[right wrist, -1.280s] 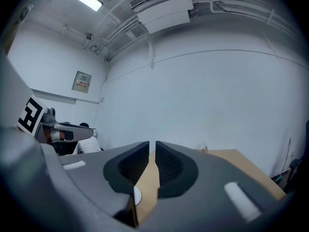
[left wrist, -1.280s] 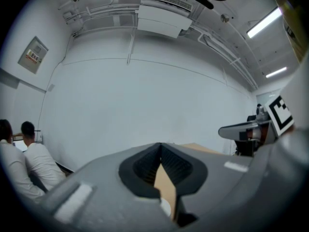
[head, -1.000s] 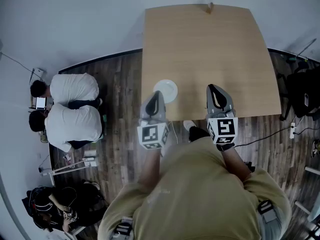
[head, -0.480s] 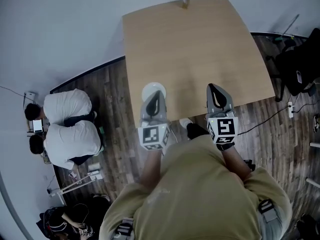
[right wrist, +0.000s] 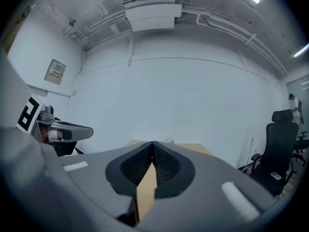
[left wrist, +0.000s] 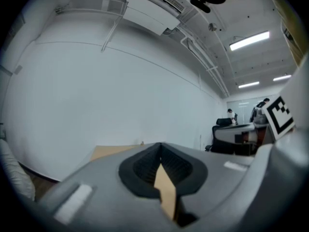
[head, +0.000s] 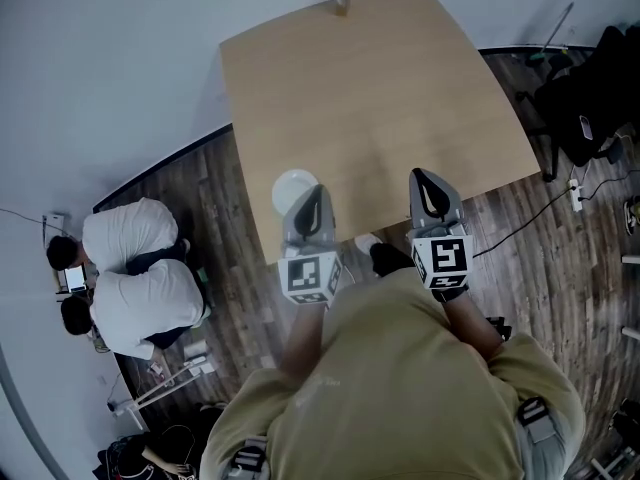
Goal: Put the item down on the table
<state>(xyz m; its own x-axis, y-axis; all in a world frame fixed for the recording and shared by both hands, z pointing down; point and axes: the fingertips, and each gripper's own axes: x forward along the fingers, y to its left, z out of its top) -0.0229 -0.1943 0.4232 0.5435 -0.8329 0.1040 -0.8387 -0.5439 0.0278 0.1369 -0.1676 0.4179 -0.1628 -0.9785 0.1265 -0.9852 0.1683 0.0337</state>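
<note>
A white round dish (head: pixel 291 190) lies on the light wooden table (head: pixel 370 98) near its near-left corner. My left gripper (head: pixel 313 192) hovers just right of it, covering part of its rim. In the left gripper view its jaws (left wrist: pixel 161 147) meet at the tips with nothing between them, and a white curved shape (left wrist: pixel 10 170) shows at the left edge. My right gripper (head: pixel 424 176) is over the table's near edge, well apart from the dish. Its jaws (right wrist: pixel 153 144) are shut and hold nothing.
A small brown object (head: pixel 342 2) stands at the table's far edge. Two people in white tops (head: pixel 135 268) sit on the wooden floor to the left. A black chair (head: pixel 592 93) and a power strip (head: pixel 577 190) with cables lie to the right.
The view has swung, so the table now sits further left and more turned. The white dish, earlier right of the left gripper's tip, now shows to its left. Both jaws look unchanged.
</note>
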